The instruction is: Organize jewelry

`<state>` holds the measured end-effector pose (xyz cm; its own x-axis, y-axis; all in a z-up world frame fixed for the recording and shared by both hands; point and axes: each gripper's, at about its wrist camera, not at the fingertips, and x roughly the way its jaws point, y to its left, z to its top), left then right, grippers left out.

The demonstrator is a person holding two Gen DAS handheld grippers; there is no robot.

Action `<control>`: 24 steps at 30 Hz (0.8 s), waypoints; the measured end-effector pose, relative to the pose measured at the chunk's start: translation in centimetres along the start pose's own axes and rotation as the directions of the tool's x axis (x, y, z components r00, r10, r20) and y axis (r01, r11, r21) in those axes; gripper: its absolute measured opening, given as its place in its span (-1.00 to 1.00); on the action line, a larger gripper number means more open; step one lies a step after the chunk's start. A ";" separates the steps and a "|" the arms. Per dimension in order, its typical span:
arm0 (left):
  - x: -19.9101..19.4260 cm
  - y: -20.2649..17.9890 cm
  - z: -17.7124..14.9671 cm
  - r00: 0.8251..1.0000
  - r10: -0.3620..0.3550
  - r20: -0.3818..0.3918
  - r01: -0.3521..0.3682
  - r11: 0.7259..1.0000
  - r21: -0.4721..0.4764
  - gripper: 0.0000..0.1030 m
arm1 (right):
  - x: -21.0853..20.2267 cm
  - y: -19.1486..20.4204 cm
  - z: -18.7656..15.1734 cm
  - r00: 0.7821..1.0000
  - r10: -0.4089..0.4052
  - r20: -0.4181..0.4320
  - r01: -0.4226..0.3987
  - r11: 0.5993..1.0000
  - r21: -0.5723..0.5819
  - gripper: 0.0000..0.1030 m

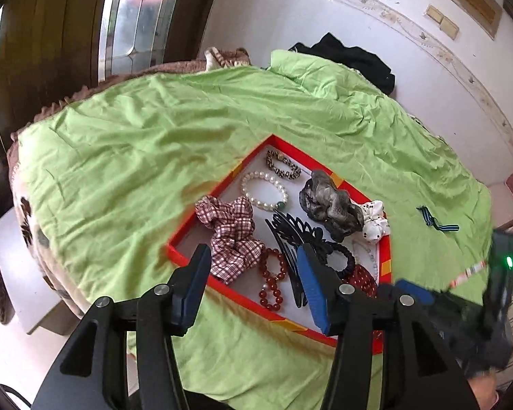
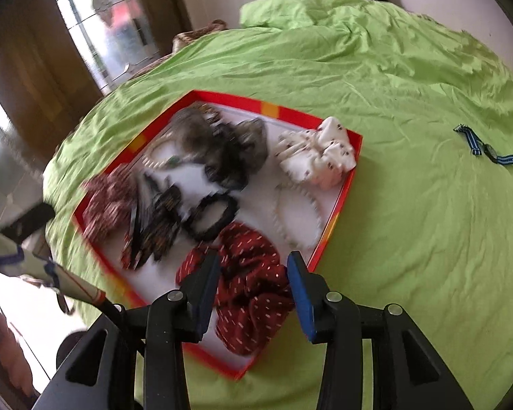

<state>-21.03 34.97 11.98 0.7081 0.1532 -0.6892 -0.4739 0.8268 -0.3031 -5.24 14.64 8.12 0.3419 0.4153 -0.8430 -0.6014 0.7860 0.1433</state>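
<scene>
Currently both grippers, left gripper (image 1: 253, 270) and right gripper (image 2: 253, 273), spread, empty above red tray (image 2: 354, 157). Risk: striped watch (image 2: 489, 150) left out; thin strap slips pinch.

Parted right claw (image 2: 253, 266) above red tray (image 2: 354, 164)

Tray (image 1: 277, 143) lies on the bedsheet (image 1: 136, 136) (watch strap (image 1: 437, 222) to its right).
</scene>
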 end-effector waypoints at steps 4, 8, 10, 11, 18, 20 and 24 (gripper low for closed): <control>-1.6 -0.5 -0.3 0.995 0.057 0.076 -0.060 0.997 0.040 0.26 | -2.5 0.3 -3.5 1.000 0.027 0.003 -0.027 1.000 0.001 -0.14; -2.7 -2.5 -0.6 0.991 0.071 0.117 -0.082 0.992 0.093 0.30 | -5.2 -1.1 -7.5 1.000 0.018 0.016 -0.019 0.999 0.038 -0.10; -3.2 -3.6 -0.9 0.990 0.062 0.129 -0.077 0.990 0.118 0.40 | -6.3 -2.2 -9.0 1.000 -0.009 0.022 0.007 0.998 0.061 -0.08; -3.4 -4.3 -1.2 0.990 0.053 0.134 -0.070 0.989 0.131 0.43 | -6.8 -2.9 -9.8 1.000 -0.020 0.022 0.018 0.997 0.081 -0.08; -4.5 -9.7 -2.9 0.994 -0.013 0.108 -0.012 0.974 0.227 0.45 | -10.3 -6.2 -13.0 0.993 -0.102 0.062 0.091 0.984 0.152 0.00; -5.0 -11.0 -3.4 0.994 -0.016 0.112 -0.012 0.969 0.248 0.46 | -11.6 -7.0 -13.7 0.990 -0.112 0.087 0.096 0.981 0.169 0.11; -5.5 -13.4 -4.4 0.992 -0.019 0.121 -0.016 0.958 0.287 0.47 | -13.9 -8.1 -14.8 0.979 -0.161 0.128 0.136 0.973 0.188 0.15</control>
<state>-20.88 20.66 16.97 0.7753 0.2017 -0.5986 -0.3152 0.9448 -0.0899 -15.77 -4.25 11.01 0.5241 0.3382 -0.7817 -0.4025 0.9072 0.1226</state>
